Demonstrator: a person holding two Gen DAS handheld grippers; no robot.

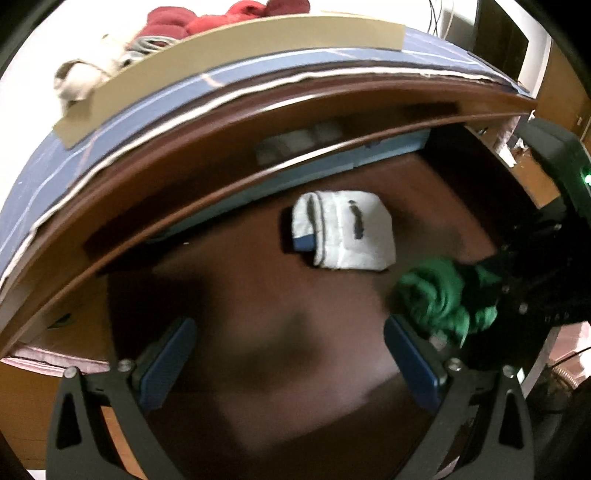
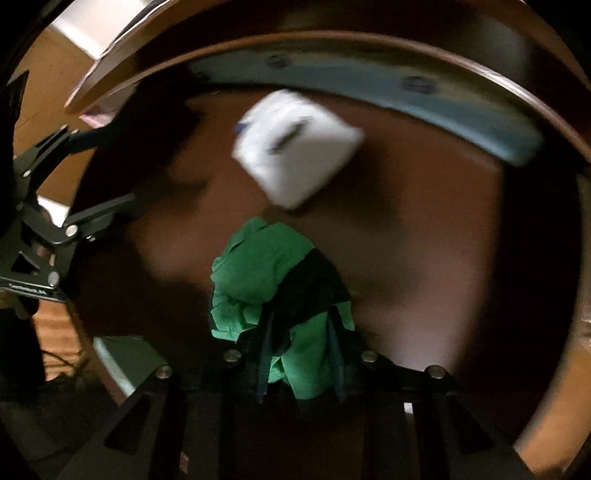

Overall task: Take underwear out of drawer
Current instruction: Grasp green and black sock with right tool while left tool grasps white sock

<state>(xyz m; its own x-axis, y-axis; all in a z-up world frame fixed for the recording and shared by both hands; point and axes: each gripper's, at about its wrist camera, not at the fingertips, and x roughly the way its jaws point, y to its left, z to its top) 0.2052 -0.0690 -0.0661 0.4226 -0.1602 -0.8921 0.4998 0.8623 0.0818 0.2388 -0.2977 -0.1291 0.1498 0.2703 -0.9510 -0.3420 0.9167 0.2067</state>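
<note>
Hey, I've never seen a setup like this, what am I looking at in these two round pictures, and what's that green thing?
There is no robot. A person holds two hand-held grippers, each with a fisheye camera looking along its fingers, hence the round pictures. Both look into an open wooden drawer. In the left camera's picture, the left gripper is open and empty. In the right camera's picture, the right gripper is shut on bunched green underwear. A folded white garment lies on the drawer bottom. Red cloth sits on top of the furniture.
</note>
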